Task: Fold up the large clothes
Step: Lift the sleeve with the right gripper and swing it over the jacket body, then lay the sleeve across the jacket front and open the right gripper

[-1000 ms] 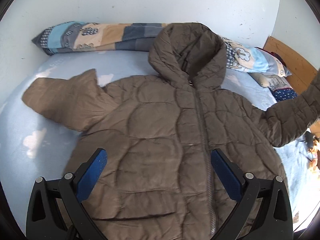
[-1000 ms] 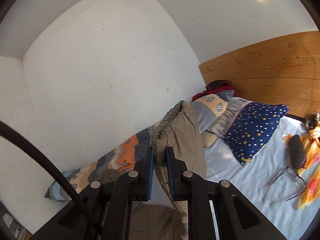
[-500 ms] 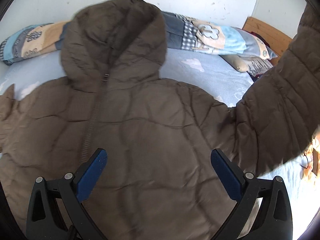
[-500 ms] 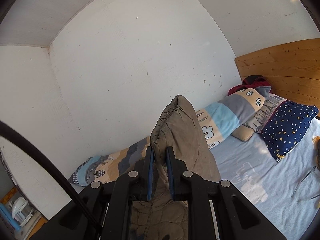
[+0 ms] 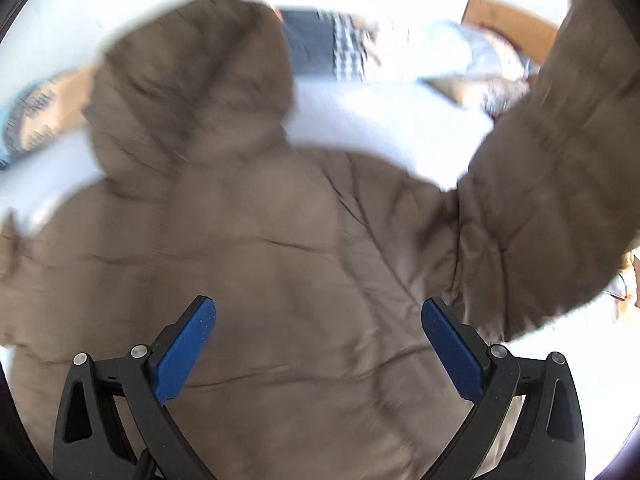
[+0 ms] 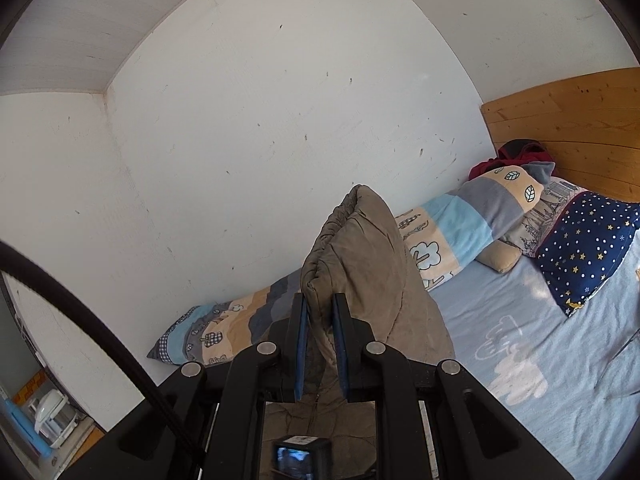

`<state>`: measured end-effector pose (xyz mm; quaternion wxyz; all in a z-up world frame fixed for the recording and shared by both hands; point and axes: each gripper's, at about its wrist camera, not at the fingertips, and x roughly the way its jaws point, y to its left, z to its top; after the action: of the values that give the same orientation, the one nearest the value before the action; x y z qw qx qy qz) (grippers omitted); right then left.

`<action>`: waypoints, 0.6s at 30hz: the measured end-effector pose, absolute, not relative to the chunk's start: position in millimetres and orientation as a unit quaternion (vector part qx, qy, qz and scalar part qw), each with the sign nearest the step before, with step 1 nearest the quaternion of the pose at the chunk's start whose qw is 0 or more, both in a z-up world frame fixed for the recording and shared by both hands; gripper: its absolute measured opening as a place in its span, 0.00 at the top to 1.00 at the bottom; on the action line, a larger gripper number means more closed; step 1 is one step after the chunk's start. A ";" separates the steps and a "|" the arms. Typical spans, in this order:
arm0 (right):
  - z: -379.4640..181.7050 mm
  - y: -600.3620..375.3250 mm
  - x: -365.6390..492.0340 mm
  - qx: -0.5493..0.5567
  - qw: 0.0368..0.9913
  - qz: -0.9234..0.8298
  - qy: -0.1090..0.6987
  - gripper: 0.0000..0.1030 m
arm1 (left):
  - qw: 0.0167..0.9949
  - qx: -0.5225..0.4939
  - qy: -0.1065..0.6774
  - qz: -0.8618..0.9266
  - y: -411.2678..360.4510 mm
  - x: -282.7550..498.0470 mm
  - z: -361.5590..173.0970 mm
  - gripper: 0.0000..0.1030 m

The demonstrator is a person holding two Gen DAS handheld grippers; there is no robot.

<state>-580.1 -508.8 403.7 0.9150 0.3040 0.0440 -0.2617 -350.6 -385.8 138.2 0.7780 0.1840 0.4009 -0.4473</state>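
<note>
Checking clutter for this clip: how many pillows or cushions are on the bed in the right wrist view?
3 visible: a long patchwork bolster along the wall, a small beige cushion at its headboard end, and a navy star pillow near the headboard. Others may hide behind them.

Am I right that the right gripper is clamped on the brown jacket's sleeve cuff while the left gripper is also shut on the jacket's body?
Not quite. The right gripper is indeed clamped on the sleeve cuff, but the left gripper is open: the left wrist view shows its jaws wide apart over the brown jacket, gripping nothing.
</note>
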 end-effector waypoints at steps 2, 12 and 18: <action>404.5 -504.7 -575.1 0.299 0.917 -0.260 0.048 0.86 | 0.793 0.184 0.375 -0.444 -350.4 -342.5 164.8 0.00; 394.9 -461.4 -497.4 0.287 0.934 -0.192 0.095 0.86 | 0.864 0.159 0.331 -0.345 -195.0 -270.5 220.1 0.00; 344.6 -422.1 -409.1 0.285 0.933 -0.141 0.171 0.87 | 0.876 0.113 0.365 -0.293 -162.6 -214.3 202.9 0.00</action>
<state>-409.1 -422.1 344.6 0.9327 0.2849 0.1706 -0.1410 -214.3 -162.6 202.9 0.8763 0.1129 0.3649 -0.2934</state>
